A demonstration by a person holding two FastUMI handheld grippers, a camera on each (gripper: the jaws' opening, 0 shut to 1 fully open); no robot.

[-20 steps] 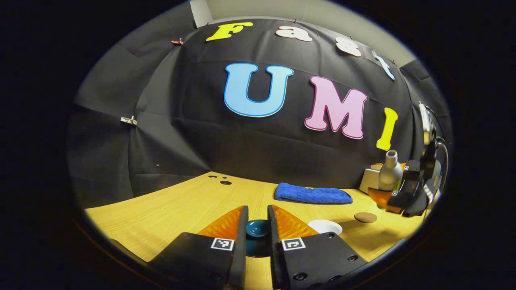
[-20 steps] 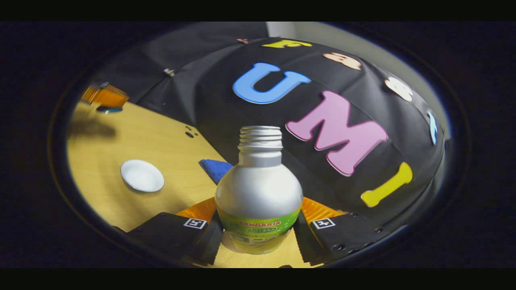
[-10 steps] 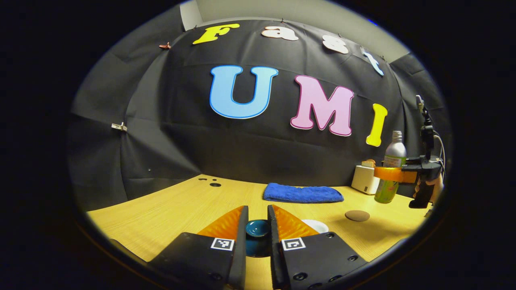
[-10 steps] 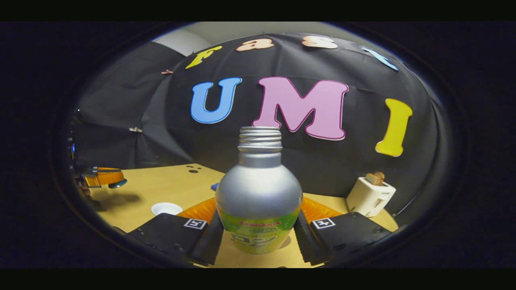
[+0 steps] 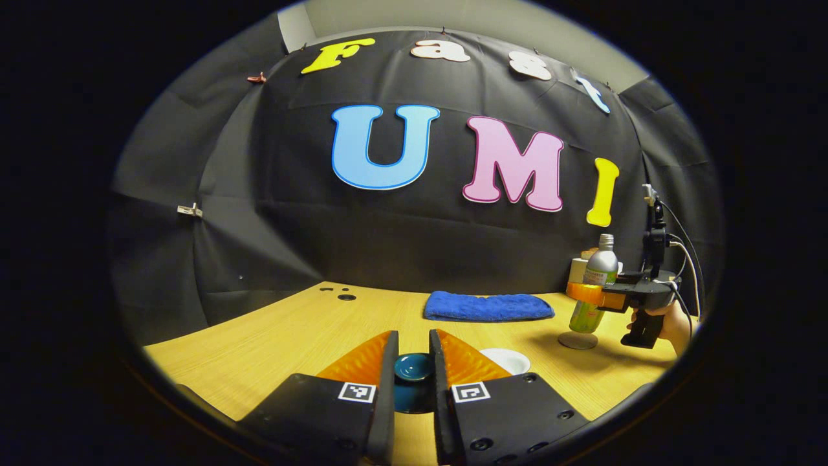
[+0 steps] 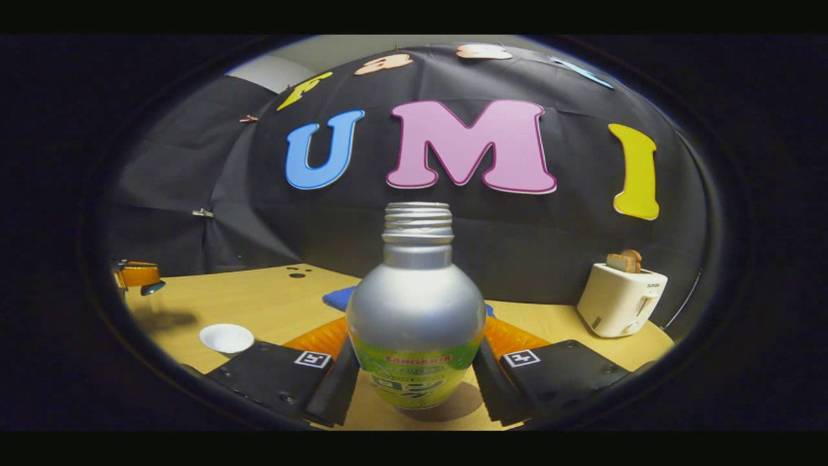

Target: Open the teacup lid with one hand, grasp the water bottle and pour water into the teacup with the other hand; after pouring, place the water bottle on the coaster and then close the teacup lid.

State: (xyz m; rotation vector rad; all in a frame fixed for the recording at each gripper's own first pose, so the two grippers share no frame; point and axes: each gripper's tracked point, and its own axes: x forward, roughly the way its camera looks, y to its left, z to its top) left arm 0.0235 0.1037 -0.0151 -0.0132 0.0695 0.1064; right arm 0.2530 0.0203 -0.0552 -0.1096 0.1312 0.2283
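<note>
My right claw [image 6: 414,382] grips the silver, round-shouldered metal water bottle [image 6: 415,310] with the green label, both fingers pressed against its lower body; the bottle stands upright, its threaded neck uncapped. In the left gripper view the same bottle [image 5: 593,291] stands at the far right of the pale wooden counter [image 5: 291,336], its base on or just over the round brown coaster [image 5: 577,340]; I cannot tell whether they touch. The hand [image 5: 673,320] holding that claw [image 5: 585,294] shows at the right edge. My left claw [image 5: 413,369] is narrowed around the dark teal teacup lid [image 5: 414,366], its knob sitting between the two fingers, held above the counter at the near side. Just right of it lies the white, round teacup [image 5: 511,359], uncovered; in the right gripper view the teacup [image 6: 226,338] sits at near left, well apart from the bottle. A folded blue towel [image 5: 488,306] lies along the far side of the counter near the wall, and a white toaster [image 6: 622,299] with two slices of toast stands at the far right.
</note>
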